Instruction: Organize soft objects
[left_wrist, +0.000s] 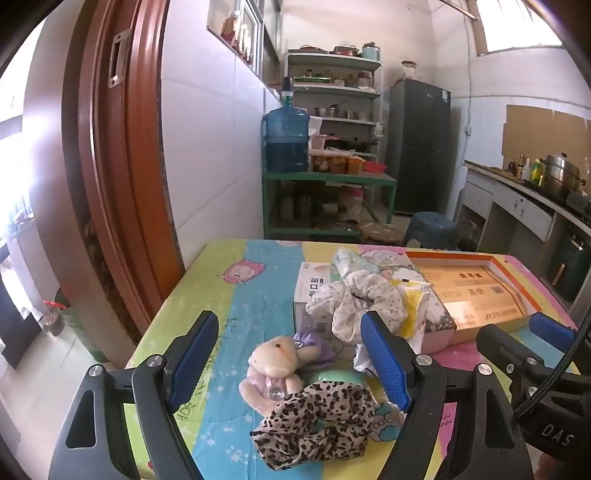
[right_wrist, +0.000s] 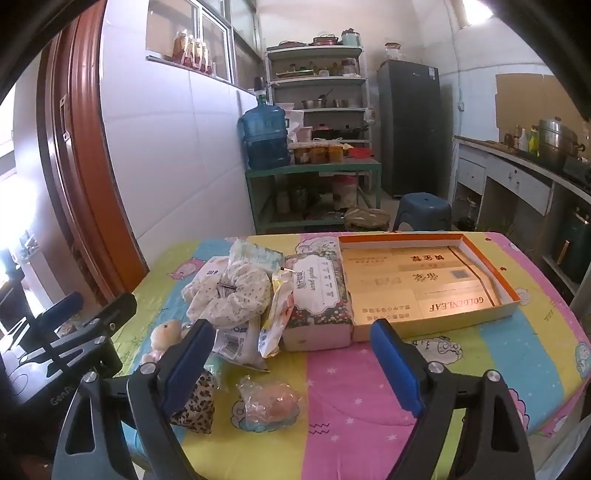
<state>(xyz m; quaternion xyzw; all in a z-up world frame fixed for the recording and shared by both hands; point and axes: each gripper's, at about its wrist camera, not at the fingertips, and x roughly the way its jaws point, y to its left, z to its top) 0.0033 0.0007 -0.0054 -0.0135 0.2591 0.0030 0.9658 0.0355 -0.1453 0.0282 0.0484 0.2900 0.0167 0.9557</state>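
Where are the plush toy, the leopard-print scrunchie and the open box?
plush toy (left_wrist: 276, 360): left wrist view, on its head.
leopard-print scrunchie (left_wrist: 317, 421): left wrist view, on its middle folds.
open box (right_wrist: 491, 264): right wrist view, on its orange right rim.

We hold our left gripper (left_wrist: 290, 362) low over the near edge of the table, its two blue-padded fingers (left_wrist: 192, 356) spread wide apart with nothing between them touching the pads. The fingers point toward the far edge, level and roughly parallel.

Our right gripper (right_wrist: 293, 363) sits just beside it, toward the table's right side, at about the same height. Its blue fingers (right_wrist: 395, 363) are likewise spread wide, gripping nothing.

Each gripper shows in the other's wrist view: the right one at the right edge of the left view (left_wrist: 532, 354), the left one at the left edge of the right view (right_wrist: 74, 325). The two stand close together without touching.
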